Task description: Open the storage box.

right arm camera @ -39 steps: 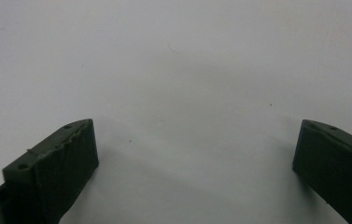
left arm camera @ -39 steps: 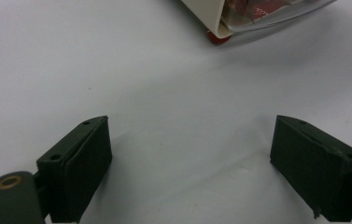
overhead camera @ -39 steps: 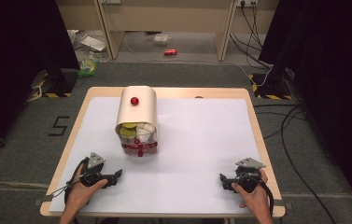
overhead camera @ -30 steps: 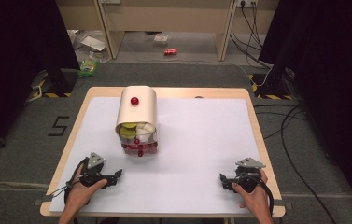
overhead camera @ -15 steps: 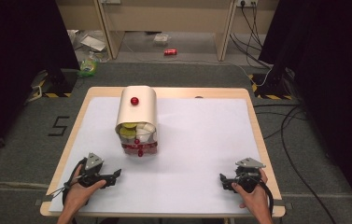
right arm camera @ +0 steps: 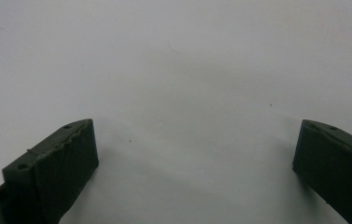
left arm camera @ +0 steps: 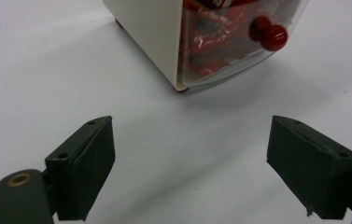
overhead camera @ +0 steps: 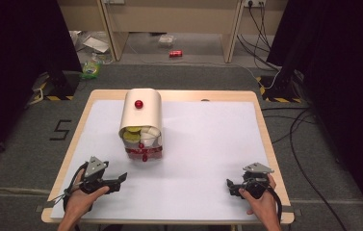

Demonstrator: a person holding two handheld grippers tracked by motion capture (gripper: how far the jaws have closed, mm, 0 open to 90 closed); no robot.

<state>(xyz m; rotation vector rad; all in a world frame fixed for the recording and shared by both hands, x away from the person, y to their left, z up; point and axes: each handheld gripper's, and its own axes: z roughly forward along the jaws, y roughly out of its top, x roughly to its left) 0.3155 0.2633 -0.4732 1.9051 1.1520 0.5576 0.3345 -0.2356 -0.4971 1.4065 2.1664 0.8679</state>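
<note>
I see the cream bread box (overhead camera: 141,115) upper left of centre on the worktop (overhead camera: 208,144), its contents blurred behind the clear front. My left gripper (left arm camera: 192,163) and right gripper (right arm camera: 194,163) rest low, fingers spread, holding nothing.

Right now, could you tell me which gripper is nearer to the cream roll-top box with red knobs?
Left. The left gripper sits just in front of the cream roll-top box, open, apart from it; the right gripper rests far off toward the table's right corner.
</note>
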